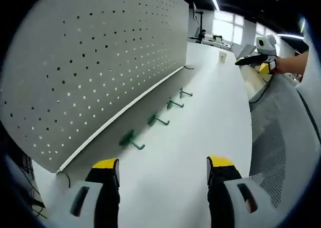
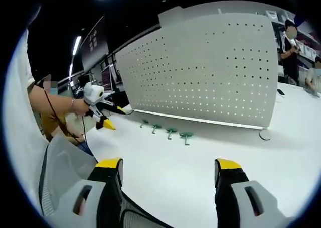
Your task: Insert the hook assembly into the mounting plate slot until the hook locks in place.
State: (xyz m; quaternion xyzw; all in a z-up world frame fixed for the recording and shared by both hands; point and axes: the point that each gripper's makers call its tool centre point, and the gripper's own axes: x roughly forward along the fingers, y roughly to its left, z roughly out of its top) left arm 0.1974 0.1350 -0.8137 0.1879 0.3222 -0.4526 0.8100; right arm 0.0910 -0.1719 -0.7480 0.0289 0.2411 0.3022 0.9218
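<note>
While four green hooks [image 1: 132,139] lie in a row on the white desk [image 1: 200,137] just in front of the upright perforated mounting plate [image 1: 95,62], nothing stands between them and either tool. Seen in its own view, the left tool [image 1: 163,172] hovers low over the desk with its jaws wide apart and empty, and the right tool [image 2: 168,174] is likewise spread wide and holds nothing, the hooks [image 2: 170,132] well ahead of it, beside a person's forearm [image 2: 52,105]

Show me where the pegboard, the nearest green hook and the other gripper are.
pegboard [image 1: 100,62], left gripper view, on its perforated face.
nearest green hook [image 1: 128,138], left gripper view, on its green base.
right gripper [image 1: 255,60], left gripper view, between its yellow-tipped jaws.
</note>
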